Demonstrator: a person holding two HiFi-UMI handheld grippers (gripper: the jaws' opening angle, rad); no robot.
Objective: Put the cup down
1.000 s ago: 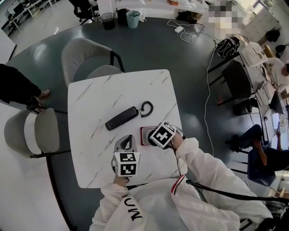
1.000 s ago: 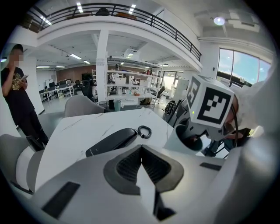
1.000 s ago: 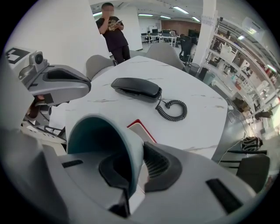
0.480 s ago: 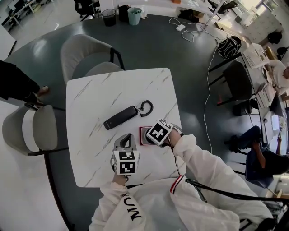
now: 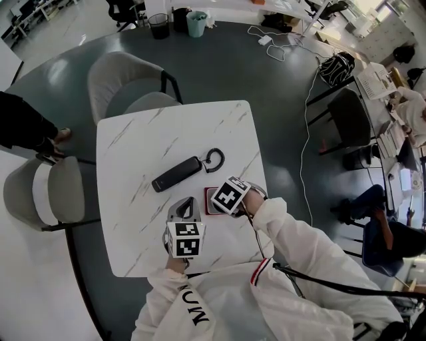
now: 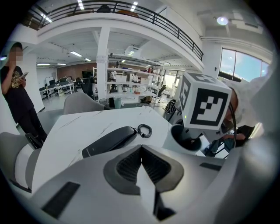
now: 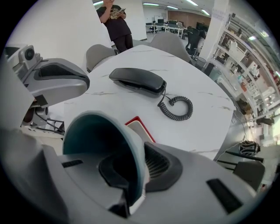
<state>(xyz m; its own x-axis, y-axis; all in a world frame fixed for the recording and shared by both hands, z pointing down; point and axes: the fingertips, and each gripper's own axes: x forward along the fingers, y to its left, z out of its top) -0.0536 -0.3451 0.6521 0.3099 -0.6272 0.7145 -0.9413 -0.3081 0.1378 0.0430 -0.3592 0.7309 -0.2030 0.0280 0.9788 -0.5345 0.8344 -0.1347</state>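
1. The head view is bright and evenly lit from overhead. The white tabletop (image 5: 133, 153) shows no glare, and only faint, soft shadows lie beside the things on it.
2. The dark floor (image 5: 233, 73) carries pale, smeared reflections toward the upper left.
3. In the left gripper view the ceiling lamps (image 6: 81, 5) and the window (image 6: 243, 65) at the right are blown out almost to white. The room behind is fairly sharp, while the near body of the left tongs (image 6: 140, 148) is soft.
4. In the right gripper view the inside of the cup (image 7: 96, 135) lies in shade, and the nearest grey parts are blurred.
5. Both gripper views bulge like a fisheye: straight lines curve and the corners go black. The head view also bends at its edges.
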